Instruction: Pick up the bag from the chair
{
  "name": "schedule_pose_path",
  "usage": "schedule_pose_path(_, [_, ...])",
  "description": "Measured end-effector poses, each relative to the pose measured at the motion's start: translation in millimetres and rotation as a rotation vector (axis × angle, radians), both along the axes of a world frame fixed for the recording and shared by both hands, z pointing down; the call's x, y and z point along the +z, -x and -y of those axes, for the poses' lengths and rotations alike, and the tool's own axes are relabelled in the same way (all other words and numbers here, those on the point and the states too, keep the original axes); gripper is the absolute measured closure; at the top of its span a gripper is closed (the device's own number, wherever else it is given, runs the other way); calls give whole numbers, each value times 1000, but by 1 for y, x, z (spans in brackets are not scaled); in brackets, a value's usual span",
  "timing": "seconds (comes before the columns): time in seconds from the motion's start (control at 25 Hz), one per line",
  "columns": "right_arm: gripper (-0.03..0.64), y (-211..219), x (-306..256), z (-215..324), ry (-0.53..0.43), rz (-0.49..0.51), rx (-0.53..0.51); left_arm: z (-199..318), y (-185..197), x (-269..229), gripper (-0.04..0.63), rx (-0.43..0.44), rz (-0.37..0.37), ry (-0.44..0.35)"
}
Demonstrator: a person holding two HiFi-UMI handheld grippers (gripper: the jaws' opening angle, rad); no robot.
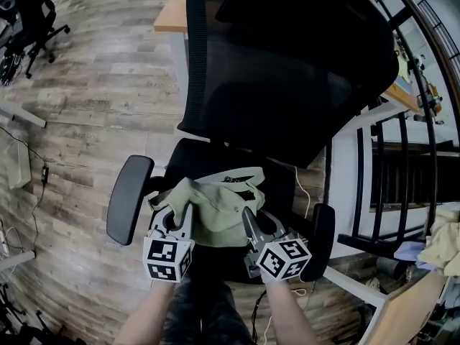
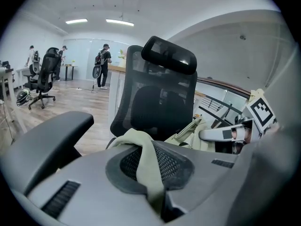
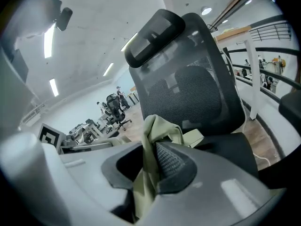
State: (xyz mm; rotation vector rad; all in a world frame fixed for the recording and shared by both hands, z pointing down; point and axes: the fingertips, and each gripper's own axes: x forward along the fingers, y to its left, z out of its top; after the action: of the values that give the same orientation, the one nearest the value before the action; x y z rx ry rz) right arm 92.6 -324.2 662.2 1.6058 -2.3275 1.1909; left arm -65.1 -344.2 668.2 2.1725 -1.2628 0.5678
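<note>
A pale green cloth bag (image 1: 215,205) lies on the seat of a black mesh office chair (image 1: 287,70). My left gripper (image 1: 176,218) is shut on the bag's left edge; a fold of green cloth (image 2: 148,166) runs between its jaws. At the bag's right edge my right gripper (image 1: 253,223) is shut too, with green cloth (image 3: 148,168) pinched between its jaws. The bag's middle hangs slack between the two grippers. The chair back (image 2: 162,102) rises just behind the bag.
Black armrests (image 1: 128,198) stand on both sides of the seat. A wooden desk (image 1: 171,9) is behind the chair and a black railing (image 1: 402,164) at the right. Several people and other chairs (image 2: 44,76) are far off on the wood floor.
</note>
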Motion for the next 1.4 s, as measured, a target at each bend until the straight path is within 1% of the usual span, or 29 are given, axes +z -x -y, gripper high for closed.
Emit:
schedule_pose_path(0.48, [552, -14, -56, -22, -92, 26, 23, -4, -15, -52, 581, 39, -21, -93])
schedule_pose_path(0.72, [552, -20, -86, -29, -131, 29, 26, -8, -22, -81, 581, 54, -24, -124])
schedule_pose_path(1.08, [554, -27, -127, -37, -197, 39, 30, -11, -26, -120, 581, 79, -23, -180])
schedule_pose_path(1.4, [554, -27, -173, -43, -257, 44, 32, -12, -24, -165, 581, 111, -26, -232])
